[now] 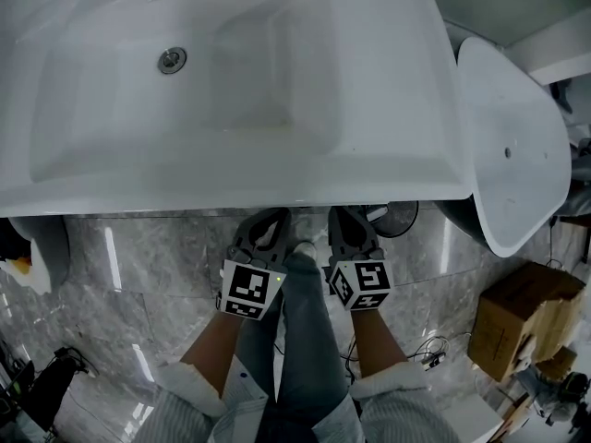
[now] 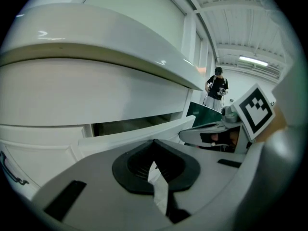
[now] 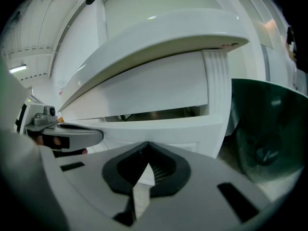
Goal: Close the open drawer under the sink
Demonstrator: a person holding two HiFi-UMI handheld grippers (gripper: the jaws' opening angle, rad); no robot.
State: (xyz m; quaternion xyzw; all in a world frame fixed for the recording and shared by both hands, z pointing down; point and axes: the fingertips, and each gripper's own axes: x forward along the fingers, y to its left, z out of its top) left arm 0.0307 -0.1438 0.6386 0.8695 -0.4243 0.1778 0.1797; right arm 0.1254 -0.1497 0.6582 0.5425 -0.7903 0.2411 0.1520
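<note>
Holding the left hand-held gripper (image 1: 266, 221) and the right hand-held gripper (image 1: 349, 221) side by side, I am reaching in just under the front rim of the sink (image 1: 231, 187). Both are clenched, pads together, with nothing between them.

I am judging the main risk as an uneven push. If one tip is pressing harder than the other, the drawer (image 3: 159, 126) could skew on its runners and bind before it seats. The closed tips are also narrow and the front is smooth and glossy, so they could skate off sideways or upward. If a tip is riding up over the top edge it could slip into the dark gap (image 3: 154, 113) and get pinched as the front goes in. From the head view I am seeing none of this, because the sink is hiding the drawer entirely, so I am aiming only by the two gripper views. I cannot tell whether either tip is touching the front yet.

The drawer is sitting directly under the sink, a plain white front, standing slightly proud of the cabinet. A narrow dark slot is showing along its top edge. No handle is showing on it.
</note>
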